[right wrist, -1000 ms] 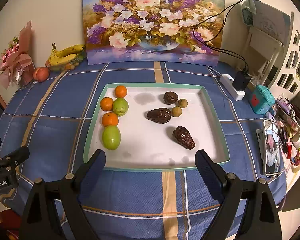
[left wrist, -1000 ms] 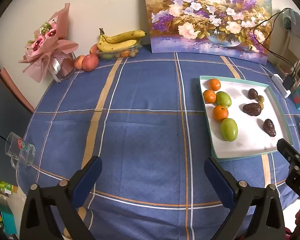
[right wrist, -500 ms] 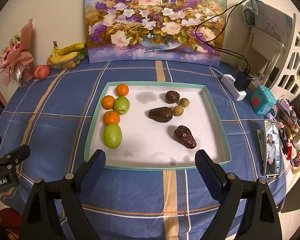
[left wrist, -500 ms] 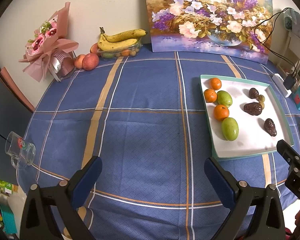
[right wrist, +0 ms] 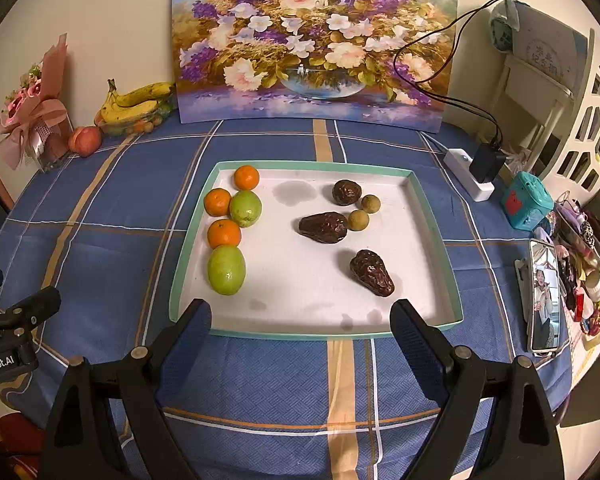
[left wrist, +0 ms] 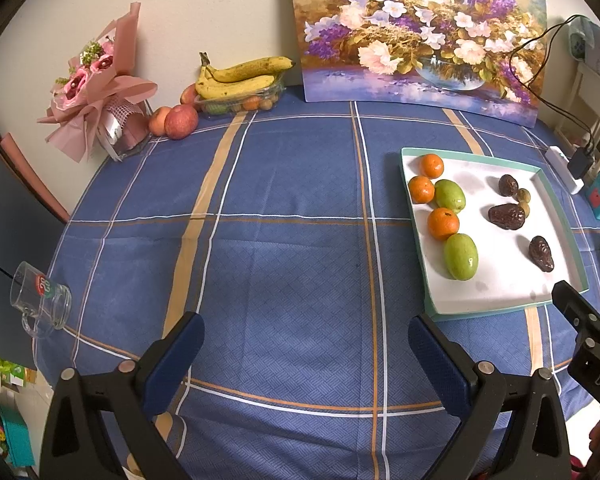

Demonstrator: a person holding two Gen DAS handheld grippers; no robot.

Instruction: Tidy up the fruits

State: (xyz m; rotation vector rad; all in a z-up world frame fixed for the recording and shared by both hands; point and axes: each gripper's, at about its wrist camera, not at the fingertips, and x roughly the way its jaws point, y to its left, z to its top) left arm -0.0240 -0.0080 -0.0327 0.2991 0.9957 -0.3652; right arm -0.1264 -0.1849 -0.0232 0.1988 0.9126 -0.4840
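Observation:
A white tray with a teal rim (right wrist: pixel 436 240) (left wrist: pixel 496 292) lies on the blue checked tablecloth. Its left side holds three oranges (right wrist: pixel 224 233) and two green fruits (right wrist: pixel 226 269). Its right side holds three dark wrinkled fruits (right wrist: pixel 371 273) and two small brown round fruits (right wrist: pixel 358 220). My right gripper (right wrist: pixel 300 332) is open and empty, just before the tray's near edge. My left gripper (left wrist: pixel 304 344) is open and empty over bare cloth, left of the tray. Each gripper shows at the edge of the other's view.
Bananas on a plastic box of fruit (left wrist: pixel 240 80) and apples (left wrist: pixel 180 121) sit at the back left by a pink bouquet (left wrist: pixel 96 92). A glass mug (left wrist: pixel 40 300) stands at the left edge. A flower painting (right wrist: pixel 312 40), power strip (right wrist: pixel 468 176), phone (right wrist: pixel 544 296) stand around.
Both views have shifted slightly, the tray sitting a little lower and nearer in the frames. Both grippers stay open and empty.

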